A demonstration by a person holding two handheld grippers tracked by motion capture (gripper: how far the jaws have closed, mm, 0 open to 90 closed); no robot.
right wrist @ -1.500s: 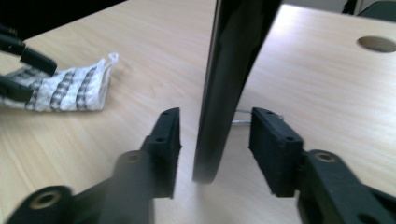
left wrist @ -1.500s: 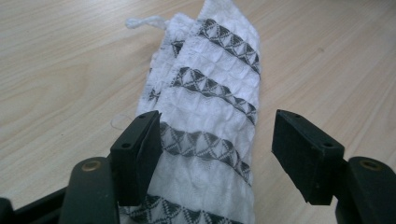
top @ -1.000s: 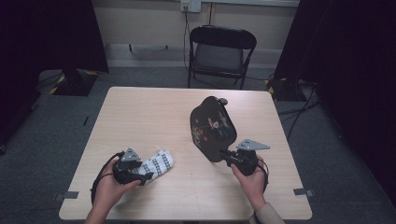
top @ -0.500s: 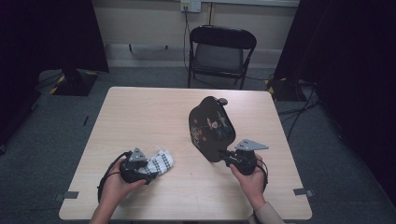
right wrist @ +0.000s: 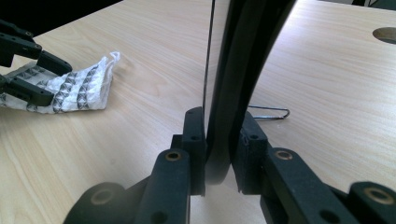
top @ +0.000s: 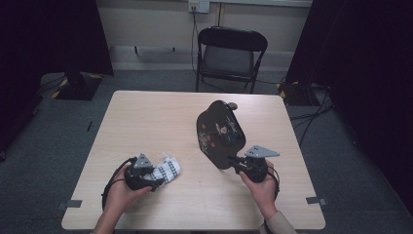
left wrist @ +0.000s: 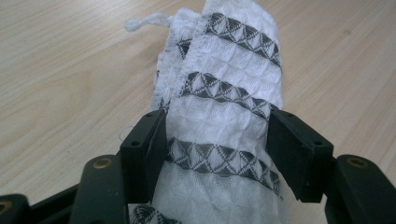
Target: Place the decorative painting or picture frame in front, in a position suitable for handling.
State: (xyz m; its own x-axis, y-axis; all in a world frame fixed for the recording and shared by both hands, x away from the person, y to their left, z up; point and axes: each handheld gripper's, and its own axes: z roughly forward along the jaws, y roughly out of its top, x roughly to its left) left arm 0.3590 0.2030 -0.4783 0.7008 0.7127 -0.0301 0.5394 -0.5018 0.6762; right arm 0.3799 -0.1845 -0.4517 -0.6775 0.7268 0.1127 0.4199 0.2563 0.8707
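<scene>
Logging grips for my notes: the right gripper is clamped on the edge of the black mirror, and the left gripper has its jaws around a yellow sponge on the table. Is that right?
Not quite. The left gripper has its jaws around a white cloth with grey patterned bands, not a yellow sponge; the left gripper view shows it. The right gripper is indeed clamped on the black mirror edge.

The left claw [left wrist: 217, 149] has just been closing around a patterned white cloth [left wrist: 224, 107] on the table [left wrist: 70, 70].
</scene>
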